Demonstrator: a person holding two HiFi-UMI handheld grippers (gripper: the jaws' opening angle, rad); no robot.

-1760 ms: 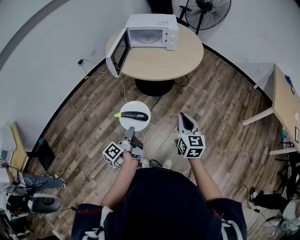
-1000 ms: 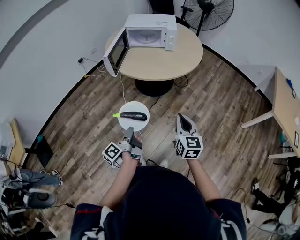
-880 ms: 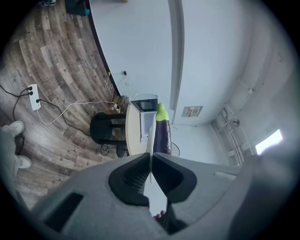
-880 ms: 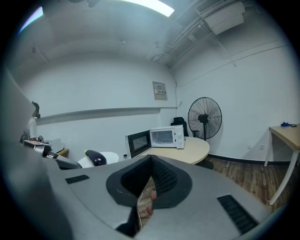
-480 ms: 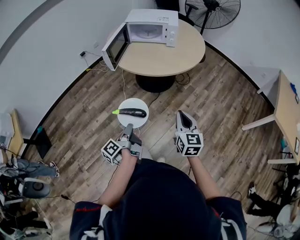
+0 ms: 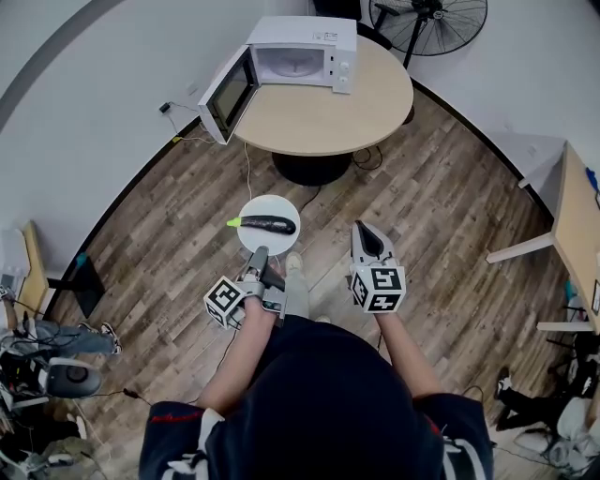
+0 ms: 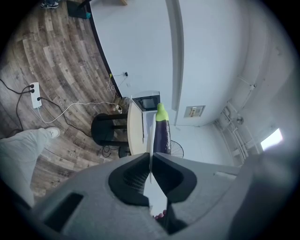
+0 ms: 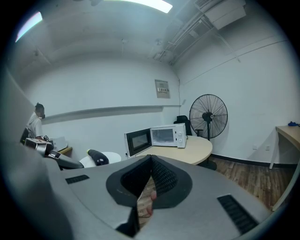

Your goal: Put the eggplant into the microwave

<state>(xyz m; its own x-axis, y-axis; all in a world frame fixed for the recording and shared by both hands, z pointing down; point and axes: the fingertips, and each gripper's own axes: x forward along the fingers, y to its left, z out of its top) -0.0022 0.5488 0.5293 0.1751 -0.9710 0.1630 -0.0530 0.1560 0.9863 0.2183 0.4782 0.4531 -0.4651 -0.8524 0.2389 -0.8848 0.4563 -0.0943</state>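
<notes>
A dark purple eggplant (image 6: 263, 224) with a green stem lies on a round white plate (image 6: 281, 209). My left gripper (image 6: 259, 255) is shut on the plate's near rim and carries it above the floor. In the left gripper view the plate (image 7: 150, 136) shows edge-on as a thin white line running out from the shut jaws, the eggplant (image 7: 162, 133) beside it. My right gripper (image 6: 367, 229) is shut and holds nothing. The white microwave (image 6: 302, 52) stands on the round table (image 6: 328, 112), its door (image 6: 228, 94) swung open. In the right gripper view, microwave (image 8: 161, 136) and eggplant (image 8: 97, 157) lie ahead.
A standing fan (image 6: 429, 19) is behind the table at the back right. A desk (image 6: 579, 211) juts in at the right edge. Cables and a power strip (image 7: 33, 93) lie on the wooden floor by the curved wall. My trouser leg (image 6: 296, 292) shows between the grippers.
Both grippers, with the plate and eggplant, have moved a little toward the round table. A trouser leg has come into view between them.
</notes>
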